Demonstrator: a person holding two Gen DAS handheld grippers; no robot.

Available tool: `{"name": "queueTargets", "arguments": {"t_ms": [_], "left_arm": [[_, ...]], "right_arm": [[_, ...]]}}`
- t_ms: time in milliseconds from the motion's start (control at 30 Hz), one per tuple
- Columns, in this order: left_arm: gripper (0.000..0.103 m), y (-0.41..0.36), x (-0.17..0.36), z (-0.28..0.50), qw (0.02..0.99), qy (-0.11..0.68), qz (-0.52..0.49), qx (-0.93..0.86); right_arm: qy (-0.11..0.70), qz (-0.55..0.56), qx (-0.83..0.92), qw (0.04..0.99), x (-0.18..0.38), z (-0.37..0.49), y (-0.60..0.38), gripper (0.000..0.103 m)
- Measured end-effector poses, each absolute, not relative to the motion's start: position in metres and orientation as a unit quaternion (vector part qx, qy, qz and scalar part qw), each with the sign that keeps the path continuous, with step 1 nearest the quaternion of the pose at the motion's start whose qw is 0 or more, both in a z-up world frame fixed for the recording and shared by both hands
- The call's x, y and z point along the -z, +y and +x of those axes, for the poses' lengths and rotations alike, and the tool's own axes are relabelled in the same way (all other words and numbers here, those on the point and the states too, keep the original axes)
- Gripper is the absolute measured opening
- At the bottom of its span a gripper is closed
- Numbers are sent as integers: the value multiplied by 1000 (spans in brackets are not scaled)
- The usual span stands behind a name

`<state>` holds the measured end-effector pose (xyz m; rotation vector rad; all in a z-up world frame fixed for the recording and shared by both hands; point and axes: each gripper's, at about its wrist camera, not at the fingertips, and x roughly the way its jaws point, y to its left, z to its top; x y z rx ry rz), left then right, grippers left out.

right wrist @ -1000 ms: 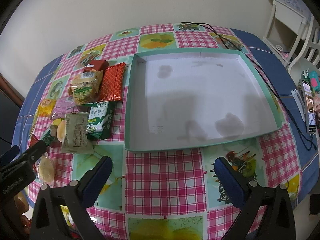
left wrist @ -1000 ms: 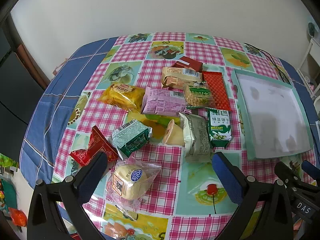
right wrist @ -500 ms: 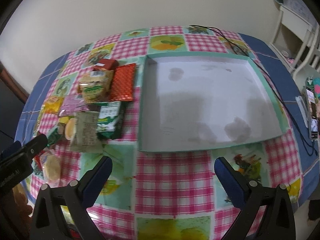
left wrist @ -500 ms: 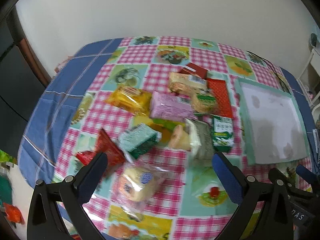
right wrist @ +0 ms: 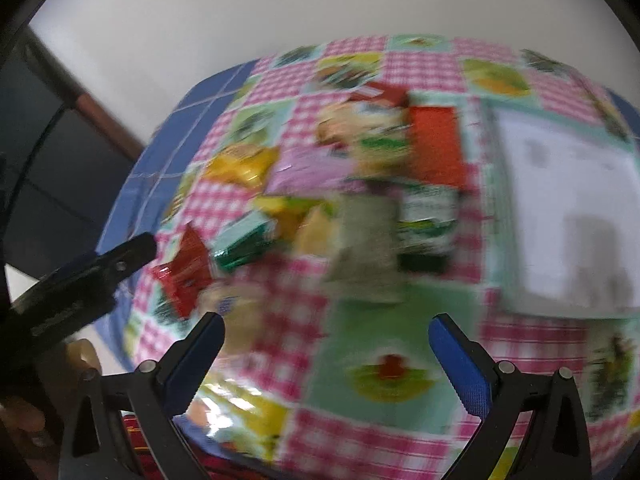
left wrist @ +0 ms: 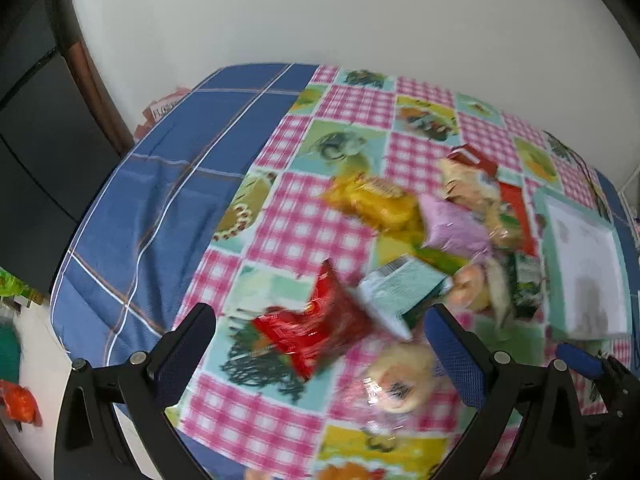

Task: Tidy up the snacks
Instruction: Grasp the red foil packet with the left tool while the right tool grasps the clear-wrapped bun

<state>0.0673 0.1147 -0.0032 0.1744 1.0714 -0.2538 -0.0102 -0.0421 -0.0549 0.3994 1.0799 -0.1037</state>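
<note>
Snacks (left wrist: 404, 248) litter a checked tablecloth (left wrist: 304, 232) by a white wall; both grippers gape empty.

Left wrist view looks down and forward from the near left of the table (left wrist: 168, 208), over the open left tool (left wrist: 320, 340), close above the snack pile (left wrist: 400, 264). Right wrist view, blurred, looks from the near side over the open right tool (right wrist: 326, 356). Both views share the snack pile (right wrist: 328, 184) and the tray (right wrist: 568, 208) at right.
</note>
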Motion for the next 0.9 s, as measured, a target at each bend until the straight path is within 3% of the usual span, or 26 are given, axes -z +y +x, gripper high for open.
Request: {"name": "queueTargets", "arguments": {"t_ms": [600, 700, 900], "left_arm": [[103, 132, 54, 98, 804, 566, 92, 156], [102, 126, 61, 99, 797, 573, 89, 167], [74, 117, 73, 98, 787, 584, 89, 179]], "right_arm": [[581, 165, -3, 797, 115, 54, 23, 103], [582, 166, 7, 796, 118, 53, 20, 92], [580, 191, -3, 792, 113, 44, 9, 72]]}}
